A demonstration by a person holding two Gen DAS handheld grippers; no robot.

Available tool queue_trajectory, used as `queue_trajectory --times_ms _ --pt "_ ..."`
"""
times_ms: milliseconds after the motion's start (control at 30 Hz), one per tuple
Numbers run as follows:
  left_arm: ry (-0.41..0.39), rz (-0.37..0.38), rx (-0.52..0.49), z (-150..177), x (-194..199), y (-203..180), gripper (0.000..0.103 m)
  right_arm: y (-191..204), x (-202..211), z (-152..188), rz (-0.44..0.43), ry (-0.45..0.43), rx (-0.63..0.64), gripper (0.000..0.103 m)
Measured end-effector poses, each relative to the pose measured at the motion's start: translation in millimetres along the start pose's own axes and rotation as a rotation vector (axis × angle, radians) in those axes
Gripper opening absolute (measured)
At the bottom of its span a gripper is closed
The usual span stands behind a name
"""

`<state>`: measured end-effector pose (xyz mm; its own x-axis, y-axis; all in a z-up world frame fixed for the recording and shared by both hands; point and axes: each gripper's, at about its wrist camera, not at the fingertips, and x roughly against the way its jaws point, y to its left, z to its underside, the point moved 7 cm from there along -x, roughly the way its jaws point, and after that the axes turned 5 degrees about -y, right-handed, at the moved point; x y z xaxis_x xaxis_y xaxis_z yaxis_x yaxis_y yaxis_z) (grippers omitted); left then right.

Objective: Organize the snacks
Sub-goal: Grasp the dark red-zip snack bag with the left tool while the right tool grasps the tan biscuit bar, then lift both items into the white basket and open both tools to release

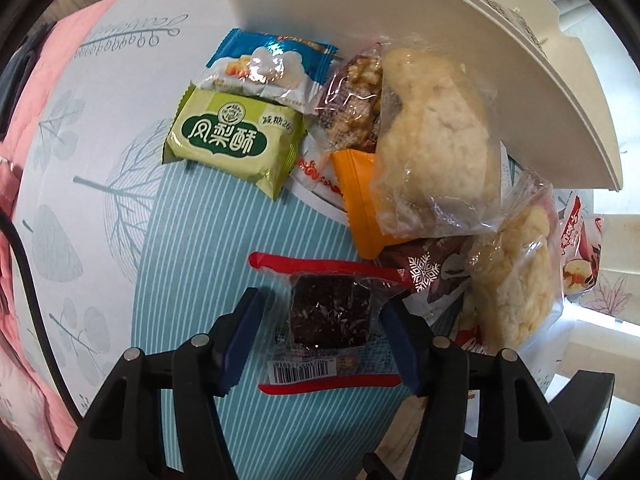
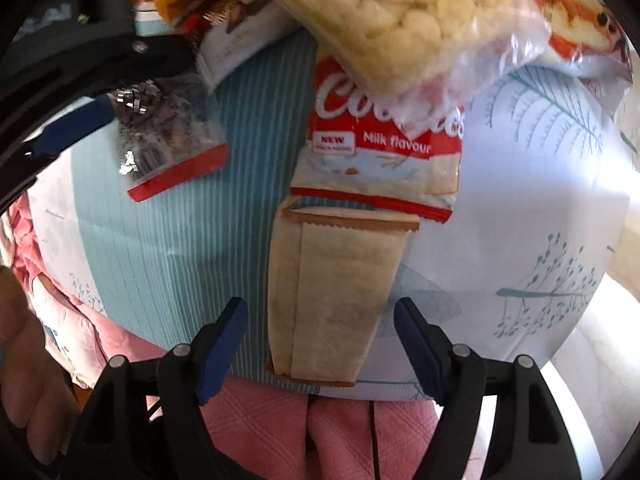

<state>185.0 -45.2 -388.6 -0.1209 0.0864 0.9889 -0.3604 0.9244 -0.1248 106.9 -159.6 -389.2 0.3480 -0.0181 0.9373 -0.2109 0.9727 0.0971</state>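
Note:
A clear, red-edged packet holding a dark cake lies on the striped tablecloth. My left gripper points straight down over it, jaws on either side. The right pad touches the wrapper's edge and the left pad stands just off it. The same packet appears at upper left in the right wrist view, beside a blue pad. My right gripper is open above a beige paper packet, its pads apart from both long sides.
A white tray stands behind a heap of snacks: green pack, blue pack, orange pack, bagged pale cookies. A red-white cookies pack lies beyond the beige packet. Pink cloth borders the table; a hand is at left.

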Motion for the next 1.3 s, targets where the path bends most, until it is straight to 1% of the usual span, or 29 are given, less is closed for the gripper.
queue_trajectory --times_ms 67,167,233,300,367,433,567,633,733,900,1067,1133,1233,1300 --pt "-0.007 -0.012 -0.019 -3.0 0.7 -2.4 0.055 1.4 -3.7 2.3 0.012 0.01 -0.016 0.068" --pt "-0.006 -0.006 -0.034 -6.7 0.5 -5.0 0.053 3.4 -1.7 5.1 0.031 0.005 -0.041 0.066" --pt "-0.005 0.004 -0.045 -6.9 0.2 -5.2 0.051 2.4 -1.2 5.4 0.052 -0.001 -0.062 0.062" --pt "-0.002 0.015 -0.06 -7.6 0.7 -5.7 0.048 -1.1 2.2 3.6 0.057 -0.009 -0.081 0.06" --pt "0.001 0.016 -0.08 -7.3 2.1 -5.0 0.047 -4.5 2.0 4.7 0.055 -0.021 -0.096 0.056" --pt "0.012 0.008 -0.097 -4.4 3.6 -4.7 0.046 -7.7 4.5 6.3 0.048 -0.032 -0.109 0.055" --pt "0.018 0.006 -0.128 -0.4 7.2 -3.6 0.04 -14.3 6.6 8.3 0.03 -0.063 -0.122 0.055" --pt "0.03 -0.004 -0.136 3.3 6.4 1.0 0.039 -17.1 7.9 11.2 0.025 -0.073 -0.129 0.055" --pt "0.049 -0.011 -0.143 8.8 6.3 9.5 0.038 -26.2 6.5 19.9 -0.012 -0.067 -0.174 0.055" --pt "0.086 -0.026 -0.135 23.5 7.2 25.9 0.038 -40.6 0.2 39.6 -0.097 -0.035 -0.269 0.055" --pt "0.107 -0.036 -0.122 41.0 17.3 41.9 0.038 -60.7 1.6 60.6 -0.17 -0.023 -0.349 0.055" --pt "0.102 -0.039 -0.117 50.6 22.9 44.5 0.038 -66.9 5.2 65.7 -0.185 -0.027 -0.367 0.055" --pt "0.096 -0.035 -0.103 58.0 37.4 47.0 0.038 -79.3 18.6 69.4 -0.209 -0.058 -0.377 0.055" --pt "0.079 -0.033 -0.097 63.1 49.1 45.5 0.038 -88.6 32.2 69.8 -0.231 -0.089 -0.376 0.055"
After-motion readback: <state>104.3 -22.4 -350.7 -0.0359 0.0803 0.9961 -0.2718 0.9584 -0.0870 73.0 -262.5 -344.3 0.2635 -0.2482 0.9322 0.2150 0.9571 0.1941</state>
